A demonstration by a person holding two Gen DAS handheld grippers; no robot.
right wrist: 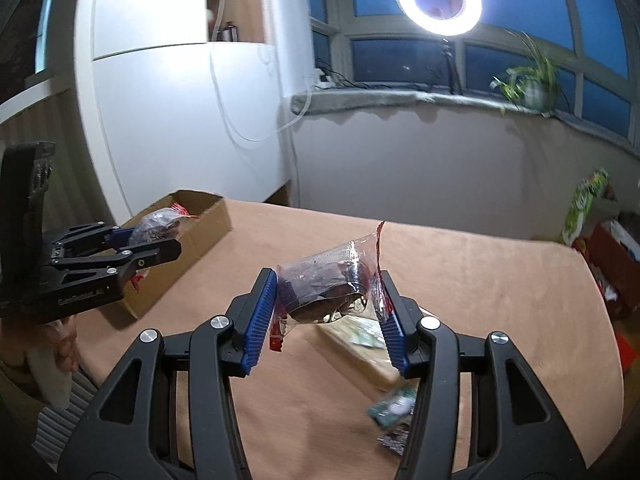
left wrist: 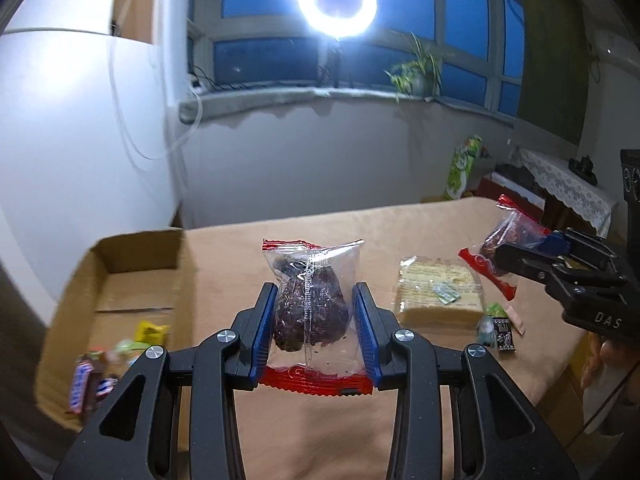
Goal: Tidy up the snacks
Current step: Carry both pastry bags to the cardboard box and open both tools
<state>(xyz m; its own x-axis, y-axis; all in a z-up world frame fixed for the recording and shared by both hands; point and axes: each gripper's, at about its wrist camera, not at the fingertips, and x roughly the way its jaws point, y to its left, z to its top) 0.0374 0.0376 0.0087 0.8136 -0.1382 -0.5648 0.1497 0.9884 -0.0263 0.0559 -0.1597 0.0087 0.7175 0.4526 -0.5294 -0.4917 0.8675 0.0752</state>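
Observation:
My left gripper (left wrist: pixel 316 328) is shut on a clear red-edged snack packet (left wrist: pixel 312 304) with dark fruit inside, held above the tan table, just right of the open cardboard box (left wrist: pixel 132 252). It also shows in the right wrist view (right wrist: pixel 156 240), near the box (right wrist: pixel 208 220). My right gripper (right wrist: pixel 328 316) is shut on a second clear red-edged packet (right wrist: pixel 328 284), tilted on its side above the table. It shows at the right of the left wrist view (left wrist: pixel 516 256), holding that packet (left wrist: pixel 500 248).
The box holds several small wrapped candies (left wrist: pixel 96 364). A wrapped pale cake slab (left wrist: pixel 436 292) and small packets (left wrist: pixel 500 328) lie on the table (left wrist: pixel 320 432) to the right. The slab (right wrist: pixel 360 344) and a small packet (right wrist: pixel 392 408) lie under the right gripper. A ring light stands by the window.

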